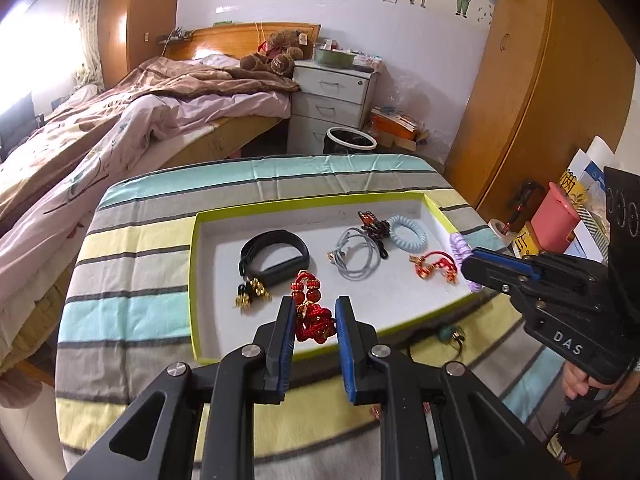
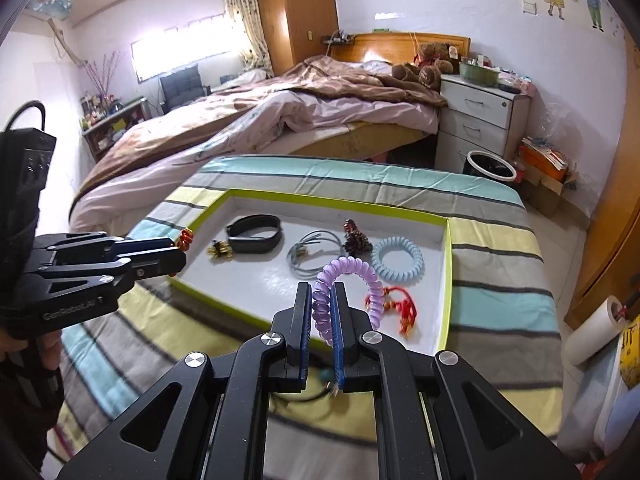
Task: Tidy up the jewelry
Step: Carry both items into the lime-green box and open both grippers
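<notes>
The shallow white tray with a lime-green rim [image 1: 195, 280] lies on the striped cloth [image 1: 132, 248] as the collecting place, and both carried pieces are held over it for that reason, I judge. The left gripper [image 1: 313, 322] has its fingers pressed against a red knotted-cord ornament with amber beads [image 1: 310, 312], at the tray's near edge, though whether it hangs free or rests on the floor I cannot tell. The right gripper [image 2: 321, 312] is clenched on a lilac spiral-coil hair tie [image 2: 348, 284], raised above the tray's near right part. Already inside the tray lie a black strap band [image 1: 276, 258], a gold-and-black trinket [image 1: 250, 294], a grey cord loop [image 1: 354, 258], a pale blue coil tie [image 1: 408, 232], a dark beaded clip [image 1: 372, 224] and a small red tasselled cord [image 1: 434, 266] (spaced apart, seemingly so nothing tangles). A small green-stoned piece [image 1: 450, 334] sits on the cloth just outside the tray's near rim, not yet gathered.
</notes>
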`<state>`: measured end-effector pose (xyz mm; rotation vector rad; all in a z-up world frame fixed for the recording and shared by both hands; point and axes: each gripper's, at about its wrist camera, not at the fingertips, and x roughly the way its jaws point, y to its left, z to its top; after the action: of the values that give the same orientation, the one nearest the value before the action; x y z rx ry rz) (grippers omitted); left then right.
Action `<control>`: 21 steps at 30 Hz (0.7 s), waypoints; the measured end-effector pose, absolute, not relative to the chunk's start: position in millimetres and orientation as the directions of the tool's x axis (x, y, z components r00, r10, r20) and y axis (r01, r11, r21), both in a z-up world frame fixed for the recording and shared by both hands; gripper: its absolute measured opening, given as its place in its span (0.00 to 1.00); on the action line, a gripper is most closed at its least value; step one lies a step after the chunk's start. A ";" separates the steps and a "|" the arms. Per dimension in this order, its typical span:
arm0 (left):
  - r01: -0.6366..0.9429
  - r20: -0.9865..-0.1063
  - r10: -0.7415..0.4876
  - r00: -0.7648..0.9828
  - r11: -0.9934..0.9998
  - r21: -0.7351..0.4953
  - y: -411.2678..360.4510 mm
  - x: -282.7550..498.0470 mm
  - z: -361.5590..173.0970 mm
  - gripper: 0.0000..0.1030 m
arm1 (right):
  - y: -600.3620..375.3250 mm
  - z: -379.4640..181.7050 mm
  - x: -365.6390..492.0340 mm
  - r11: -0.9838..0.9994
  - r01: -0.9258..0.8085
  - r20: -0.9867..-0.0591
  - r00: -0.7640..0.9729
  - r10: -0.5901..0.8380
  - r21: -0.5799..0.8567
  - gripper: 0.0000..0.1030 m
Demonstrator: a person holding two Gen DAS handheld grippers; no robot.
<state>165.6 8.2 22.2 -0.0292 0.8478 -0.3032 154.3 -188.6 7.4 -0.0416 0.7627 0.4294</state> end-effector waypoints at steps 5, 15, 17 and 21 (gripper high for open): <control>0.260 -0.761 -0.285 0.582 0.953 -0.158 4.6 189.8 4.7 0.20 | -180.0 -4.7 177.1 0.908 -0.404 -0.707 0.610 0.356 0.109 0.09; 0.251 -0.794 -0.281 0.539 0.953 -0.167 3.6 205.4 -19.8 0.20 | -167.7 -30.0 195.4 0.898 -0.427 -0.765 0.540 0.350 0.109 0.09; 0.243 -0.800 -0.276 0.533 0.955 -0.168 4.6 207.4 -22.5 0.20 | -164.4 -32.0 197.4 0.896 -0.432 -0.771 0.534 0.348 0.105 0.09; 0.244 -0.806 -0.273 0.525 0.956 -0.165 3.5 208.7 -25.6 0.20 | -159.6 -35.6 200.1 0.890 -0.443 -0.779 0.519 0.351 0.106 0.09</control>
<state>208.7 3.5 -25.6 -0.0326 0.9703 -0.3099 200.1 -159.6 -35.6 -0.1110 0.9073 0.4776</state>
